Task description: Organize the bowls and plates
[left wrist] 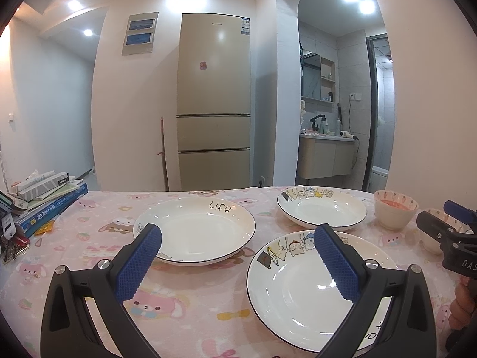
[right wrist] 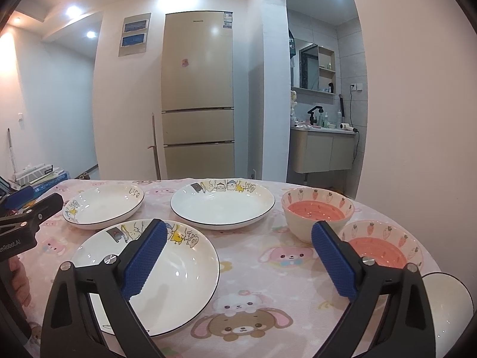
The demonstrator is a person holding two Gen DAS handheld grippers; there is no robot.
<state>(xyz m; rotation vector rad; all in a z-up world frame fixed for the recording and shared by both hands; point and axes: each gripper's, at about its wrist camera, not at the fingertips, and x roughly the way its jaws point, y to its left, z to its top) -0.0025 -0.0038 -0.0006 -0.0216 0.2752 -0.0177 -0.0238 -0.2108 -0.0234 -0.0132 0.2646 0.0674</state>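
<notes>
Three white plates lie on the pink tablecloth: a "Life" plate [left wrist: 193, 232] [right wrist: 104, 205], a far cartoon plate [left wrist: 322, 208] [right wrist: 222, 205] and a near cartoon plate [left wrist: 298, 292] [right wrist: 179, 268]. To their right stand two carrot-pattern bowls with pink insides [right wrist: 316, 214] [right wrist: 381, 247]. A white bowl [right wrist: 447, 304] sits at the near right edge. My left gripper [left wrist: 238, 232] hovers open between the "Life" plate and the near cartoon plate. My right gripper [right wrist: 240, 228] is open over the cloth between the near plate and the bowls. Neither holds anything.
A stack of books and boxes [left wrist: 44, 197] fills the table's left end. Beyond the far table edge stand a beige fridge [left wrist: 213, 104] and a bathroom doorway. A hand [left wrist: 462, 304] holds the right gripper's handle.
</notes>
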